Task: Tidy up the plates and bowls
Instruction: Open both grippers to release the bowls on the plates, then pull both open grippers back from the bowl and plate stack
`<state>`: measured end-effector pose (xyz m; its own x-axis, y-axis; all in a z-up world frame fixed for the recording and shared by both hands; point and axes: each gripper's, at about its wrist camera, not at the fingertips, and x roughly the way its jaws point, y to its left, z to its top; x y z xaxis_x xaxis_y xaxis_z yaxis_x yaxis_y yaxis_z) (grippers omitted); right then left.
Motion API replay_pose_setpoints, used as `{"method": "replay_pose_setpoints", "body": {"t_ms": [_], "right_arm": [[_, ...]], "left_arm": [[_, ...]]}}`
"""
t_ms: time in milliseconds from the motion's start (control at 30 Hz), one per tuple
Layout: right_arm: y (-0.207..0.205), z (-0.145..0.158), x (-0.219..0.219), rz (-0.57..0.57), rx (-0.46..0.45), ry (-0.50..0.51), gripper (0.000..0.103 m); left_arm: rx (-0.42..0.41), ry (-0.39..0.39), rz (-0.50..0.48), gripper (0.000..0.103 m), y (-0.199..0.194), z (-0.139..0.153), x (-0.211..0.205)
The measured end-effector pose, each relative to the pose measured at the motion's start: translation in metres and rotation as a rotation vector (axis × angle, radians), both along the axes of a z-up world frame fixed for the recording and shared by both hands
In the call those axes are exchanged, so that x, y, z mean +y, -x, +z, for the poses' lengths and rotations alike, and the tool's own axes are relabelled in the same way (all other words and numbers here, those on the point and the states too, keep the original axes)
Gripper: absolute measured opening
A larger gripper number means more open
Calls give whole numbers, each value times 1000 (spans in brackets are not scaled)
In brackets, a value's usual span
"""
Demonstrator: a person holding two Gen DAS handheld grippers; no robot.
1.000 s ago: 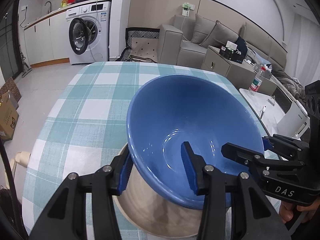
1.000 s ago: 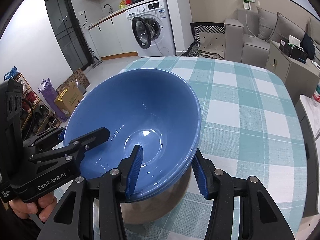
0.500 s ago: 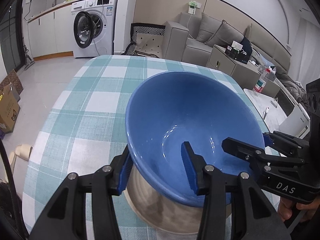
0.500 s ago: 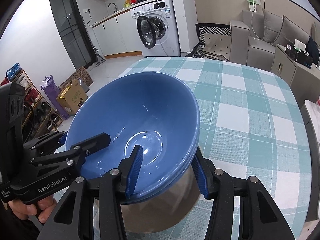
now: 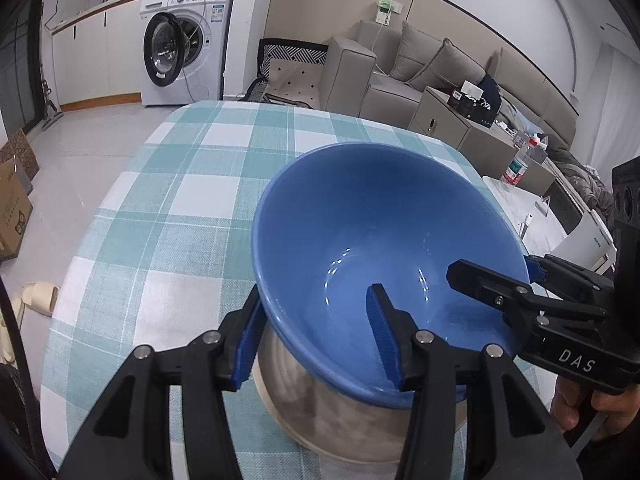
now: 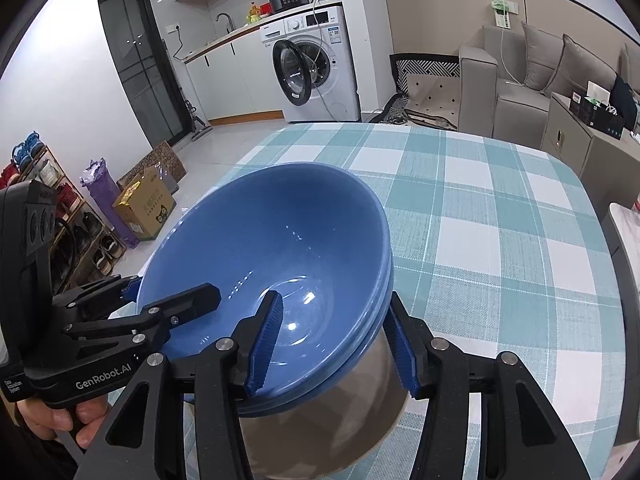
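A stack of blue bowls (image 5: 360, 220) (image 6: 272, 232) sits nested in a grey-beige bowl (image 5: 320, 412) (image 6: 320, 432) on the checked tablecloth (image 5: 180, 220). My left gripper (image 5: 315, 290) straddles the near left rim, with one finger outside and one inside. Its jaws are opening and the pads look just off the wall. My right gripper (image 6: 334, 295) straddles the near right rim the same way. Its jaws are opening too, with the rim between them. Each gripper shows in the other's view: the right gripper (image 5: 520, 292) and the left gripper (image 6: 160, 312).
The teal-and-white cloth (image 6: 480, 220) stretches bare beyond the bowls to the table's far edge. A washing machine (image 6: 316, 68), a sofa (image 5: 400, 68) and a shoe rack (image 6: 60, 208) stand around the room. A hand (image 6: 60, 420) holds the left tool.
Both pairs of jaws have widened a little around the blue rim. The bowls and both hands have stayed about where they were.
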<state>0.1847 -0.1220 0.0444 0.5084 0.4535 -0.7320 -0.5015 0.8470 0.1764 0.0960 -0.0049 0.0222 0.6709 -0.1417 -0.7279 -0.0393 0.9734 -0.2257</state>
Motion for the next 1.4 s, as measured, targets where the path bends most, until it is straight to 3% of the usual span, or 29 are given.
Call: {"method": "replay_pose_setpoints", "body": {"t_ms": [233, 400, 467, 533, 800, 1400], "right_arm": [[10, 8, -8, -6, -61, -14, 85], [21, 12, -21, -31, -102, -36, 94], [27, 14, -27, -34, -127, -52, 101], [33, 16, -31, -33, -149, -57, 102], [63, 15, -51, -54, -217, -100, 102], [125, -16, -73, -95, -329, -135, 102]], "left_arm": [[-60, -32, -19, 73, 9, 9, 2], [-85, -47, -46, 77, 17, 12, 2], [-101, -57, -57, 88, 23, 13, 2], [-126, -61, -60, 103, 31, 14, 3], [-224, -79, -67, 103, 56, 16, 7], [-327, -78, -64, 103, 89, -4, 13]]}}
